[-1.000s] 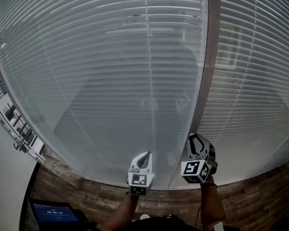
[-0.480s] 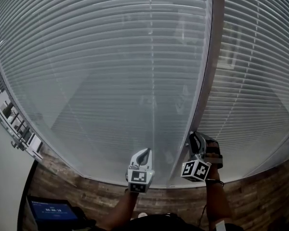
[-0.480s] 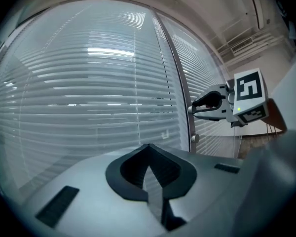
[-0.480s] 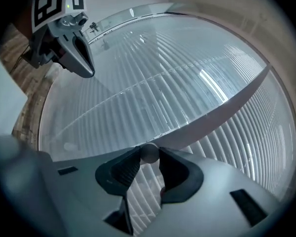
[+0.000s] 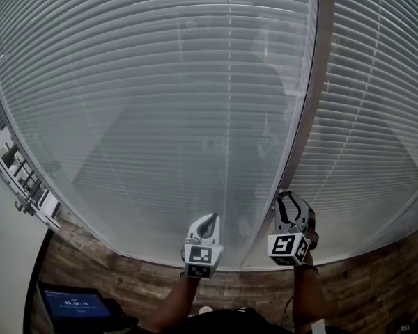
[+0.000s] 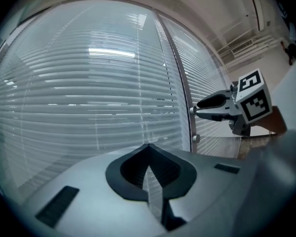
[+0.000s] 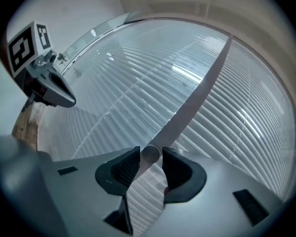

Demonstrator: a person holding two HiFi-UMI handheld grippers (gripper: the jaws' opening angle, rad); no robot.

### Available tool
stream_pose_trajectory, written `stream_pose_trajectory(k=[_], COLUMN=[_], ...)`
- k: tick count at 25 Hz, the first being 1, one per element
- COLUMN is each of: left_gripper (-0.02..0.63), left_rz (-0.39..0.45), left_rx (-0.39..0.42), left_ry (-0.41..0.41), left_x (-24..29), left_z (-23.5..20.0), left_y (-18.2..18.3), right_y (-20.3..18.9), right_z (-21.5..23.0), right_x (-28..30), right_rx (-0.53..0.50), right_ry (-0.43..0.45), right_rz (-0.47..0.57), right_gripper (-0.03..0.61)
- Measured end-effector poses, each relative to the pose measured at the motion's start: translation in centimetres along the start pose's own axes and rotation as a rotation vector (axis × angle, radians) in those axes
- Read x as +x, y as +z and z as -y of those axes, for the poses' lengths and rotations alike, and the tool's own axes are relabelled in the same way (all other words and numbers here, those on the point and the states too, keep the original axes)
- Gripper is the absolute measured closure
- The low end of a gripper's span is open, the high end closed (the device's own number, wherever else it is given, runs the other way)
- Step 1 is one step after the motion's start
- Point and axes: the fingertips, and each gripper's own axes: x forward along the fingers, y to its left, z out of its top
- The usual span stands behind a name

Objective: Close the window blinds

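White slatted blinds point(image 5: 160, 103) hang behind glass panes on both sides of a grey upright frame post point(image 5: 310, 96). At the foot of the post my right gripper point(image 5: 287, 195) is shut on a small round knob point(image 7: 149, 155), which fills the gap between the two pads. My left gripper point(image 5: 212, 217) is shut on nothing and points at the glass a little left of the post. The left gripper view shows the right gripper point(image 6: 195, 107) against the post, with a second small knob point(image 6: 196, 138) just below it. The slats are tilted and let a dim room show through.
A strip of wood-patterned floor point(image 5: 125, 273) runs below the glass. A dark screen with a blue display point(image 5: 73, 303) sits at the bottom left. A white wall with a small rack point(image 5: 24, 186) borders the left side. A ceiling air unit point(image 6: 257, 6) shows in the left gripper view.
The right gripper has twisted on the knob, its marker cube turning to a new angle. The slats now look closer together and less see-through. The left gripper has stayed shut and barely moved.
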Motion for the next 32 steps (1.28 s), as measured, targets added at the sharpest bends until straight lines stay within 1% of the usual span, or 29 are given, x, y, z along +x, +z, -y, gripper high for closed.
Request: stream_pose_trajectory(k=[2,6,9,12,13,14,15,16,17,19,23,26,30,32], left_gripper=[0.621,0.621,0.62,0.621,0.621,0.621,0.621,0.621,0.621,0.621,0.62,0.621,0.621,0.621], left_rz=[0.003,0.005,0.009,0.01,0.009,0.01,0.017,0.025,0.029,0.029,0.03,0.028,0.027,0.02], left_rx=[-0.02,-0.026,-0.024,-0.022,-0.026,-0.032,-0.036,-0.038,-0.038,-0.041,-0.044,-0.043,-0.038,-0.038], left_ry=[-0.002,-0.018,-0.03,-0.041,-0.045,-0.048,-0.05,-0.051,-0.051,-0.049,-0.043,-0.032,-0.011,0.0], left_x=[-0.8,-1.6,-1.6,-2.1,-2.3,-2.6,-2.7,-2.9,-3.1,-3.7,-4.9,-6.1,-8.0,-9.4], left_z=[-0.7,-0.6,-0.2,-0.2,-0.1,0.0,0.0,0.0,-0.1,-0.2,-0.1,0.7,2.3,3.5], left_y=[0.3,0.1,-0.3,-0.1,0.3,0.5,0.6,0.6,0.5,0.3,0.2,0.0,0.0,0.1], right_y=[0.5,0.2,-0.6,-0.6,-0.5,-0.5,-0.5,-0.6,-0.7,-0.6,-0.1,-0.5,-1.0,-1.0], right_z=[-0.8,-1.7,-2.1,-2.0,-1.8,-1.6,-1.6,-1.6,-1.7,-2.1,-3.5,-4.6,-6.2,-6.7], right_x=[-0.7,-2.4,-3.5,-4.6,-5.0,-5.3,-5.7,-5.9,-6.2,-6.8,-8.1,-9.2,-11.2,-13.0], right_rx=[0.066,0.166,0.299,0.425,0.462,0.494,0.521,0.544,0.562,0.584,0.587,0.581,0.625,0.637], right_ry=[0.001,-0.028,-0.043,-0.042,-0.048,-0.056,-0.065,-0.074,-0.082,-0.084,-0.06,-0.045,0.015,0.048], right_rz=[-0.002,0.017,0.053,0.073,0.076,0.078,0.081,0.09,0.106,0.127,0.09,0.102,0.1,0.083], right_gripper=[0.453,0.454,0.454,0.456,0.465,0.493,0.504,0.53,0.562,0.575,0.575,0.575,0.575,0.575])
